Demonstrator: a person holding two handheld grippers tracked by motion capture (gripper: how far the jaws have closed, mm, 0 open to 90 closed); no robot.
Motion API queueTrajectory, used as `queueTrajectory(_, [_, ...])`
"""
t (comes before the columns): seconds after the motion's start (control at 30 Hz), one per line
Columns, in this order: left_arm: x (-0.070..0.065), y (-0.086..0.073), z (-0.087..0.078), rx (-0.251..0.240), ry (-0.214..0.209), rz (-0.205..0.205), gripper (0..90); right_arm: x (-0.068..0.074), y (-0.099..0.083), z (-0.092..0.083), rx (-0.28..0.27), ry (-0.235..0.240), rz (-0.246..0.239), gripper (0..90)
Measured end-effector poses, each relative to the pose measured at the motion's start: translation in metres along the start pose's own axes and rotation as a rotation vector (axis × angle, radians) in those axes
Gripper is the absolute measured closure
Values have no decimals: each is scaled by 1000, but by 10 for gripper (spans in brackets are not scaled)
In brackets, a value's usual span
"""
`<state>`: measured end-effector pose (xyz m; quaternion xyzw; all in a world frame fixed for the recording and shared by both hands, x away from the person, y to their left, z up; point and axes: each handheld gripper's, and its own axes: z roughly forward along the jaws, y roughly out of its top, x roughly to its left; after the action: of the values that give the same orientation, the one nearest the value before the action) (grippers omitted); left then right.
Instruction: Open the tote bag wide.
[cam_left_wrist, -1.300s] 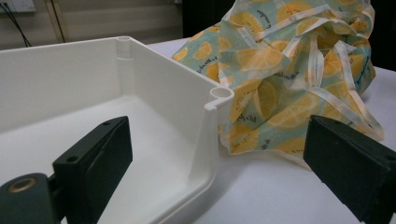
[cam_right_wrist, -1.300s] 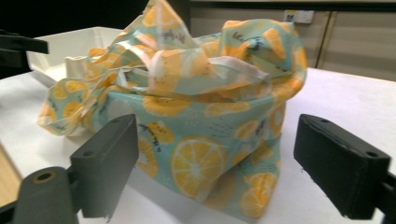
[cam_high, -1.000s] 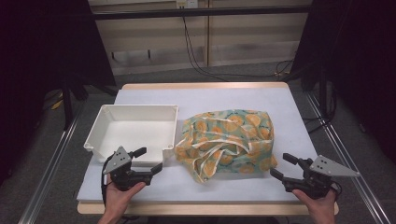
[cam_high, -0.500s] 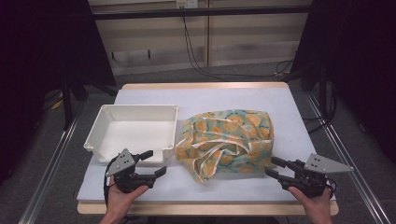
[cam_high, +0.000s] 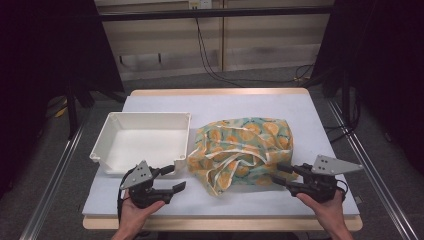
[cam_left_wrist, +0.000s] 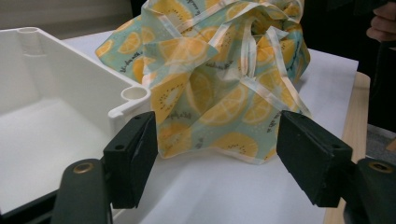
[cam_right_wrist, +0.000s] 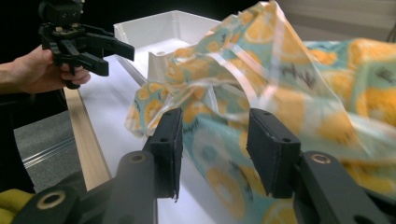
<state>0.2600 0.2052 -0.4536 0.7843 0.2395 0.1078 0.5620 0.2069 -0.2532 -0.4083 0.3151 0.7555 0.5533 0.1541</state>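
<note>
- Moving in from the table's right edge since the earlier frame, the right gripper (cam_high: 281, 174) is now reaching the cloth's (cam_high: 240, 150) near right edge; its jaws have been closing. The left gripper (cam_high: 175, 178) is staying put, its jaws closing slightly.
- High view: the cloth is lying crumpled on the white table (cam_high: 250, 107), just right of the tray (cam_high: 142, 140). Dark curtains and cables are surrounding the table.
- Left gripper view: jaws are standing apart, nothing between them, cloth (cam_left_wrist: 215, 79) ahead, tray (cam_left_wrist: 60, 93) to the left.
- Right gripper view: jaws are standing apart around a cloth (cam_right_wrist: 261, 93) fold, not pressing it; the left gripper (cam_right_wrist: 112, 58) is showing beyond.
</note>
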Motion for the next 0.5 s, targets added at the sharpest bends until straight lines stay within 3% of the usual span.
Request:
queueTrajectory(0.2, [-4,1,5,3,-40,21,422,-6,22,24,25,37,-38,631])
queueTrajectory(0.23, [-6,2,8,1,-64,18,433,-7,24,28,31,40,-43,643])
queueTrajectory(0.5, [-17,14,25,6,-113,56,518,-16,39,48,61,34,-67,635])
